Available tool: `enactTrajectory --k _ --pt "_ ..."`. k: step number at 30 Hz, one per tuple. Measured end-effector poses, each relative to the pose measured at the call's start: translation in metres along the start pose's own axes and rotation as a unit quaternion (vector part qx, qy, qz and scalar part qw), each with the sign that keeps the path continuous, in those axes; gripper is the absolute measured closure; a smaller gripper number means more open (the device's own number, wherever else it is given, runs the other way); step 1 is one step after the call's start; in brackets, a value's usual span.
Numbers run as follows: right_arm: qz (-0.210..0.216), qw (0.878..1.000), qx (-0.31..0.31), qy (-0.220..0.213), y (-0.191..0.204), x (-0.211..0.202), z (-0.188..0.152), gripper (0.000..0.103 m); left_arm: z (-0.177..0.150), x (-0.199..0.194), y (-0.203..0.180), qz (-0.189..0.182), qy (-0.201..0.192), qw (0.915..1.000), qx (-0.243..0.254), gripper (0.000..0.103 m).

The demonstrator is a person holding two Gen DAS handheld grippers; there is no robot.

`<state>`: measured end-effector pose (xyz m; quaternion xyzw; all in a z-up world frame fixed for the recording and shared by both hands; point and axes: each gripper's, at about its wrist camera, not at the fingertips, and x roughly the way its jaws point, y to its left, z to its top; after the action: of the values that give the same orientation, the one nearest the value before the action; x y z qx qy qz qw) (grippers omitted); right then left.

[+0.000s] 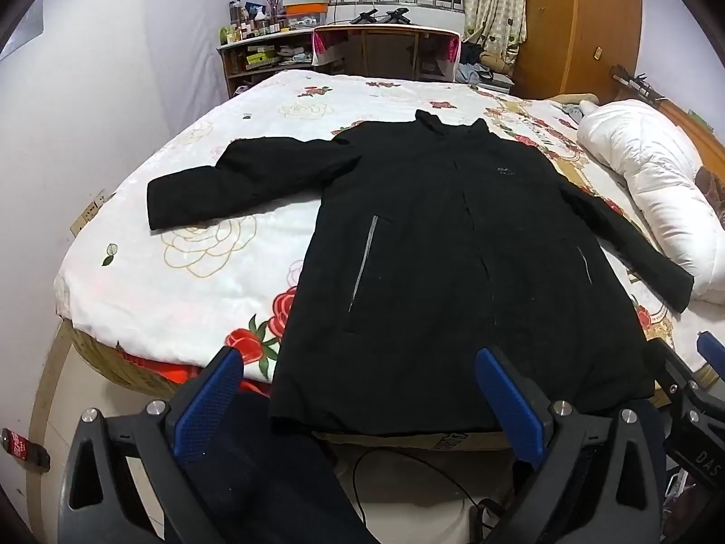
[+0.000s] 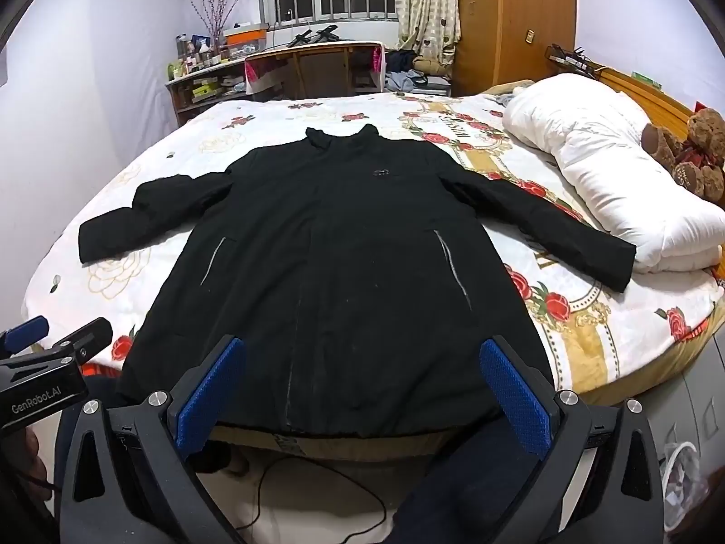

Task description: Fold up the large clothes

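A long black jacket (image 1: 444,245) lies flat, front up, on the flowered bedspread (image 1: 217,245), collar away from me and both sleeves spread out; it also shows in the right wrist view (image 2: 335,263). Its hem hangs at the near bed edge. My left gripper (image 1: 362,390) is open and empty, held just off the hem. My right gripper (image 2: 362,381) is open and empty, also just in front of the hem. Each gripper shows at the edge of the other's view.
A rolled white quilt (image 2: 602,172) lies along the right side of the bed, with a teddy bear (image 2: 693,154) beside it. A cluttered desk (image 1: 362,54) and shelves stand beyond the bed. A black cable (image 2: 317,476) runs on the floor below.
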<state>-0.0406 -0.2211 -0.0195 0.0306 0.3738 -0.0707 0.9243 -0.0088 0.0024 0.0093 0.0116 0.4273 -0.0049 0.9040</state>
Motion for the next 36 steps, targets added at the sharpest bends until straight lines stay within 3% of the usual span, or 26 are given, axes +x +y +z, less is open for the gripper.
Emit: enactTrajectory --k 36 --pt "-0.002 1.0 0.001 0.007 0.0009 0.002 0.0004 0.0 0.0012 0.0051 0.0065 0.0 0.0 1.0 -0.004 0.0"
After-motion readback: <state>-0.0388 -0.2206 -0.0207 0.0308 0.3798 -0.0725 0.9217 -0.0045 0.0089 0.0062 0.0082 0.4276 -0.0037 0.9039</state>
